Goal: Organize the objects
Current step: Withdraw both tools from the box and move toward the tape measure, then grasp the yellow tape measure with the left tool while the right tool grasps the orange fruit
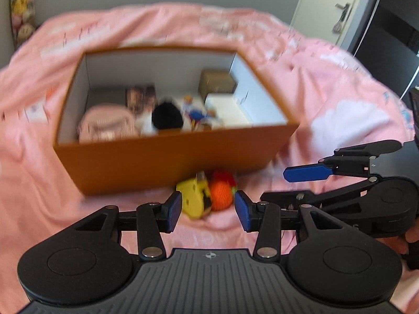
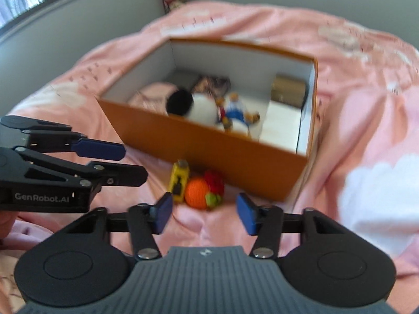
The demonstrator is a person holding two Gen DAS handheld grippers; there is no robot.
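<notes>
Orange box (image 1: 167,162) sits open on a bed under a pink blanket (image 1: 327,83), filling the centre of the left wrist view. Inside it, blurred: a pink pouch (image 1: 104,125) at 9 o'clock, a black-and-white plush (image 1: 165,116) in the middle, a small figure in blue (image 1: 195,111) beside it, a white box (image 1: 227,107) and a brown box (image 1: 217,81) toward 3 o'clock. On the blanket, just outside the box's near wall at 6 o'clock, lies a cluster touching each other — a yellow toy (image 1: 192,198), an orange knitted ball (image 1: 222,195), a red knitted piece (image 1: 224,178). Left gripper (image 1: 208,209) points down at this cluster, jaws part open, nothing between the pads; the toys lie beyond the tips. Right gripper (image 2: 204,213) likewise — jaws part open and empty, the same cluster just ahead of them at 12 o'clock. Each gripper shows in the other's view, side by side, close. A door (image 1: 327,5) stands at 1 o'clock.
</notes>
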